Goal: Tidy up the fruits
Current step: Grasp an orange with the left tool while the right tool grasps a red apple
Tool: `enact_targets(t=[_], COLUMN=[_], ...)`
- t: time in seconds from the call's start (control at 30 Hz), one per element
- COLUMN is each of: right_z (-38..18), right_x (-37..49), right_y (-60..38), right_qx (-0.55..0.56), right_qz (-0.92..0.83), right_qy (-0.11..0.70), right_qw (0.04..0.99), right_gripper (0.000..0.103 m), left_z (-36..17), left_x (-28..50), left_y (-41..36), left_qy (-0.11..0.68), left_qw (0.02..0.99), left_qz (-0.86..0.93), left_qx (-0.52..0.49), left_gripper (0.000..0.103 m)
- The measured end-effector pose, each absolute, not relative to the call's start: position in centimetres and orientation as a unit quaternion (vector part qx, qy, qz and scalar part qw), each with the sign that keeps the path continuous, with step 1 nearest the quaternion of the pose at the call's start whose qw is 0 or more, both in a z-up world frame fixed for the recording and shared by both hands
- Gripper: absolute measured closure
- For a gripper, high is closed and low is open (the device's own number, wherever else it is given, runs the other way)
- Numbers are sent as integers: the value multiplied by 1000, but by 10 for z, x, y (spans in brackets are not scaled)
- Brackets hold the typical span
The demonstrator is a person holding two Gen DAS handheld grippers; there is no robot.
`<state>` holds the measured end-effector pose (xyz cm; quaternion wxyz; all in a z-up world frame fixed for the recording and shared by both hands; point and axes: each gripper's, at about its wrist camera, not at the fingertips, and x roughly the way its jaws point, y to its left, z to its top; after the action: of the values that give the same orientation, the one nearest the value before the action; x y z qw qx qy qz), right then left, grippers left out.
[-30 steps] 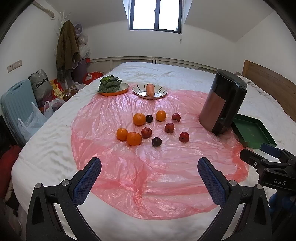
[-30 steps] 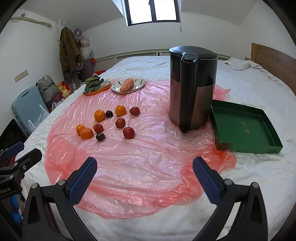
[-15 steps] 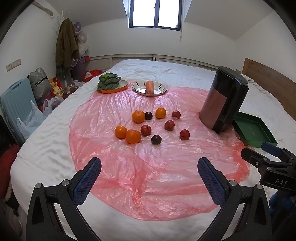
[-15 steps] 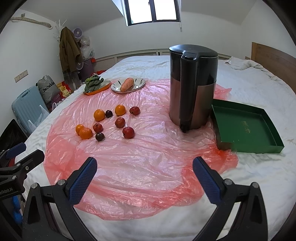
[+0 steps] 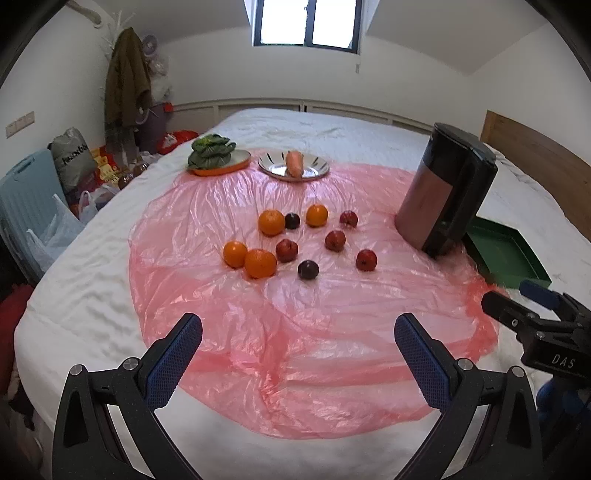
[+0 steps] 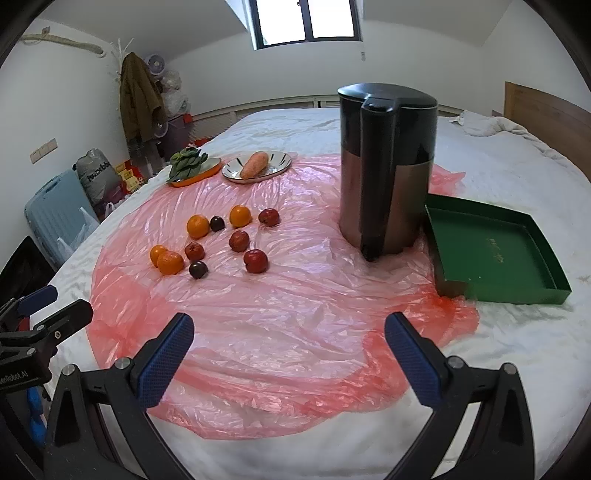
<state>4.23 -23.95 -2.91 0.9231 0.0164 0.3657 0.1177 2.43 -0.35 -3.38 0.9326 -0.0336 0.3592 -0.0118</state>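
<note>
Left tool (image 5: 298, 352) and right tool (image 6: 289, 349) both wide open, empty; fruits (image 5: 295, 238) well ahead on pink sheet (image 5: 295, 332); kettle (image 6: 386, 170) beside green tray (image 6: 495, 251).

Pink plastic sheet (image 5: 295, 332), crinkled, lay spread over a white bed (image 5: 332, 129). Tall black and copper-coloured kettle (image 6: 386, 166) stood upright on the sheet's right part. Orange dish (image 5: 221, 168) bearing leafy greens (image 5: 210, 149) sat at the sheet's far edge; just beside it, a silver plate (image 5: 317, 168) held one carrot (image 5: 294, 164). On the floor at left: pale blue suitcase (image 6: 55, 210), grey bag (image 6: 96, 173). Olive coat (image 6: 138, 99) hung on a white rack. Window (image 5: 306, 22) above the far wall.
</note>
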Motion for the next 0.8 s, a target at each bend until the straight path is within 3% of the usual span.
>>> enact_targets(t=[0.63,0.7,0.77,0.8], right_z=[-44,-49,-55,-57], right_x=[113,128,144,150], right_y=[-197,-192,-187,-184], right_qx=[-14,-16,-16,-17], right_qz=[206,213,222,226], right_qy=[383,390,399,402], right_qw=[900,896,890,887], right_gripper=[0,0,0,0], left_z=[-65,-72,-79,-83], left_x=[91,104,119,125], left_y=[55,56,56,55], left_qy=[428,434,444,448], left_qw=[902,898,891,888], left_qz=[11,10,6,4], left_qx=[-61,-76,-97,-105], left_gripper=[2,8,24,26])
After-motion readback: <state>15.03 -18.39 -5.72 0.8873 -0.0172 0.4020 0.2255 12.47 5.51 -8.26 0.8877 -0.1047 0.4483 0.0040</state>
